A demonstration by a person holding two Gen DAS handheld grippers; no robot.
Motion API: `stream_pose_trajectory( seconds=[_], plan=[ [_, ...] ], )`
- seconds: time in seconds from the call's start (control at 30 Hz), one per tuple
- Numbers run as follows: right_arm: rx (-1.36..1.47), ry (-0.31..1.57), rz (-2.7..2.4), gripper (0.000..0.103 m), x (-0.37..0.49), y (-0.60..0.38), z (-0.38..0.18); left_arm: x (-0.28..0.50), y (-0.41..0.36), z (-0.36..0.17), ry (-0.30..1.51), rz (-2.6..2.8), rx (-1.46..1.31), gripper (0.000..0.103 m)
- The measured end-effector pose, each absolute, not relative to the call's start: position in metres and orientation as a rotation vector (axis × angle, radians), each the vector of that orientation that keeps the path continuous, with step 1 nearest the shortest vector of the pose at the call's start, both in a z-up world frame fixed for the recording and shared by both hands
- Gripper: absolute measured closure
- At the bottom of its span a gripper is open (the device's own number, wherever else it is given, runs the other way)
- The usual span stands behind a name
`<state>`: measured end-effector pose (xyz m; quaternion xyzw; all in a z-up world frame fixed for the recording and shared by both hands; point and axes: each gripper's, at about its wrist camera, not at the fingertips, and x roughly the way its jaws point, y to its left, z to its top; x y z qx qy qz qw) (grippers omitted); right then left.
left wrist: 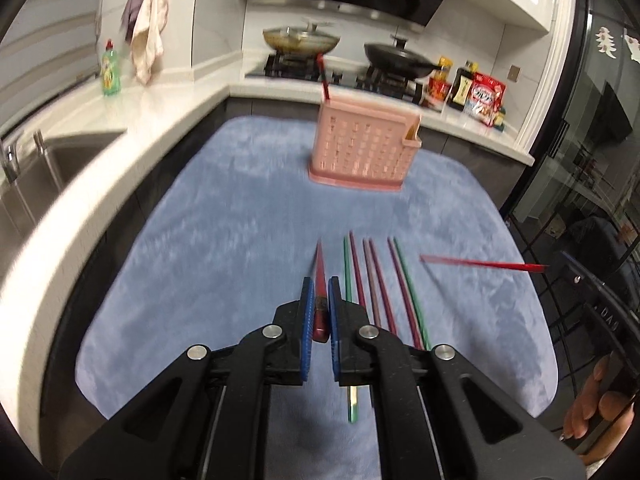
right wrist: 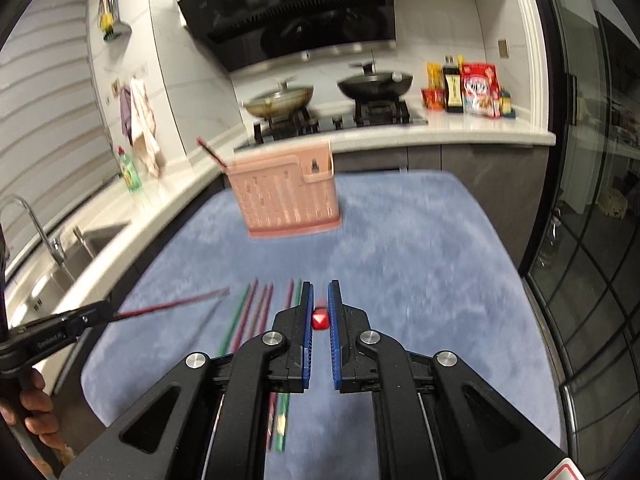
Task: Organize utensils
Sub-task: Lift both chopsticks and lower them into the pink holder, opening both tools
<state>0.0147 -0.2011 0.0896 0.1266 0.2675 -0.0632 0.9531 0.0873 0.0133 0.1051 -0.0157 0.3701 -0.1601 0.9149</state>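
The left gripper is clamped on a red chopstick, w/ its ribbed blue pads squeezing the thick end; the thin tip points far, toward the basket. The right gripper is clamped on another red chopstick, seen end-on as a small square red butt btwn the blue pads. In the left view that stick shows as a long thin red line off to the right. Six more skinny sticks, green & dark purple-red, lie side by side on the fuzzy blue cloth, just right of the left gripper. A pink plastic basket full of little holes stands on the far part of the cloth, w/ one dark red stick poking out at its left end. Fingers of a hand show at the near right edge.
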Motion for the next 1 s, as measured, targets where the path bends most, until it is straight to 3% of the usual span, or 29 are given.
stream_pose_trajectory(
  seconds=[0.67,1.0],
  plan=[
    [0.316,0.402,-0.087,0.096,0.070,-0.235,0.159,0.161,-0.008,0.189,0.607,-0.356,-0.035,0.097],
    [0.388,0.318,-0.015,0.096,0.143,-0.262,0.203,0.211,-0.031,0.249,0.503,-0.381,-0.075,0.097]
  ],
)
